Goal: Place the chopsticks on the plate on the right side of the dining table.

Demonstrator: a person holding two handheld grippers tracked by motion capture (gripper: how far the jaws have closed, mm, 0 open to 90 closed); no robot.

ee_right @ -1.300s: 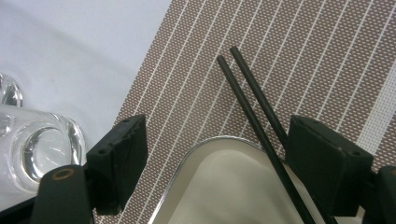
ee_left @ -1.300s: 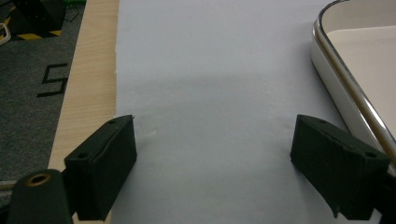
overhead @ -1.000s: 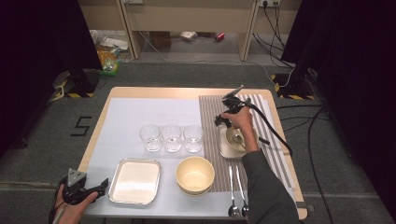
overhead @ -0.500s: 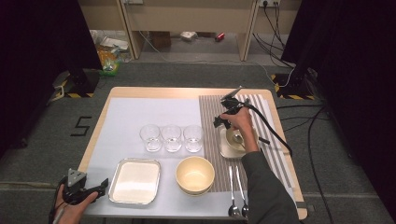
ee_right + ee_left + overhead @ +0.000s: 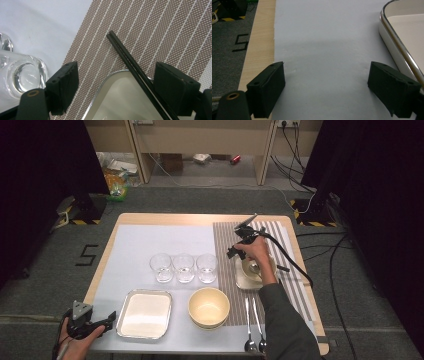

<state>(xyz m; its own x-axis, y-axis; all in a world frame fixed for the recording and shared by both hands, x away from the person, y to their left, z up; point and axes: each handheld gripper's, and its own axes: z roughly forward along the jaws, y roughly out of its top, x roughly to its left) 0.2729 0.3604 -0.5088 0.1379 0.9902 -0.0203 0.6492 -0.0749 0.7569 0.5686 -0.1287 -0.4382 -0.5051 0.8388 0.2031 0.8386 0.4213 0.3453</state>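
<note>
Nothing has shifted since the earlier frame; both hands rest.
Right gripper (image 5: pixel 116 92) hangs wide open over black chopsticks (image 5: pixel 130 63) across the small tray's (image 5: pixel 110 100) rim, gripping nothing; left gripper (image 5: pixel 327 90) gapes empty at the table's (image 5: pixel 165 219) near-left corner; striped placemat (image 5: pixel 155 32); dark curtains (image 5: pixel 380 190).

Bright table in a dark room, all three views sharp enough to read.

From the high view, light falls from above onto the table (image 5: pixel 150 220) and the pale mat (image 5: pixel 165 245), while black curtains at both sides swallow detail; the glasses (image 5: pixel 184 268) catch small glints and cast faint shadows. In the left gripper view a soft, broad shadow band crosses the mat (image 5: pixel 324 47), the near jaws look slightly soft, and the tray rim (image 5: pixel 395 45) carries a thin bright highlight. In the right gripper view the striped placemat (image 5: pixel 160 32) is crisp, the glass (image 5: pixel 22 75) beside it glares white, and the black chopsticks (image 5: pixel 130 62) stay sharp-edged.
</note>
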